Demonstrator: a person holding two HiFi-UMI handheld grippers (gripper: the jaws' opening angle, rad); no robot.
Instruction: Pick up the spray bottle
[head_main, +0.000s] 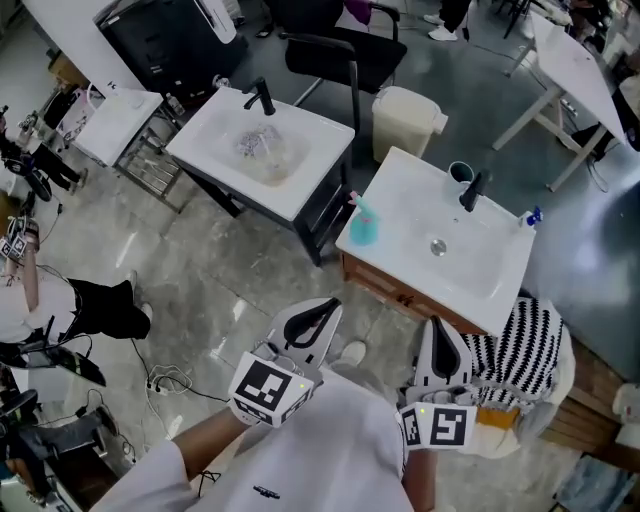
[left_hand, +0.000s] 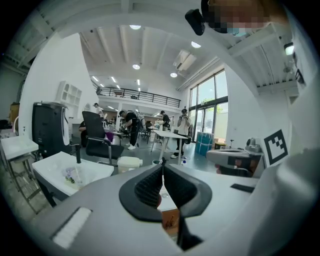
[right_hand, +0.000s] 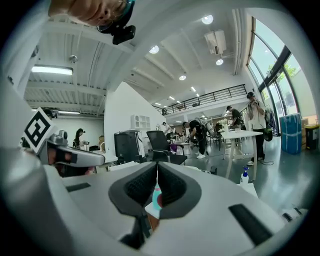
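Observation:
A teal bottle with a pink top (head_main: 362, 226) stands on the near left corner of the white sink (head_main: 400, 190) on a wooden cabinet. A sliver of it shows just past my right jaws (right_hand: 156, 196). A small clear spray bottle with a blue head (head_main: 530, 217) stands at that sink's right edge and is also in the right gripper view (right_hand: 244, 175). My left gripper (head_main: 329, 304) (left_hand: 162, 168) is shut and empty, short of the cabinet's front. My right gripper (head_main: 437, 322) (right_hand: 157, 165) is also shut and empty, close to the cabinet's front edge.
A black faucet (head_main: 470, 190) and a cup (head_main: 460, 172) sit at the back of that sink. A second white sink (head_main: 222, 110) holding crumpled plastic stands to the left. Behind are a beige bin (head_main: 405, 120) and a black chair (head_main: 340, 55). A striped cloth (head_main: 525, 345) lies by my right gripper.

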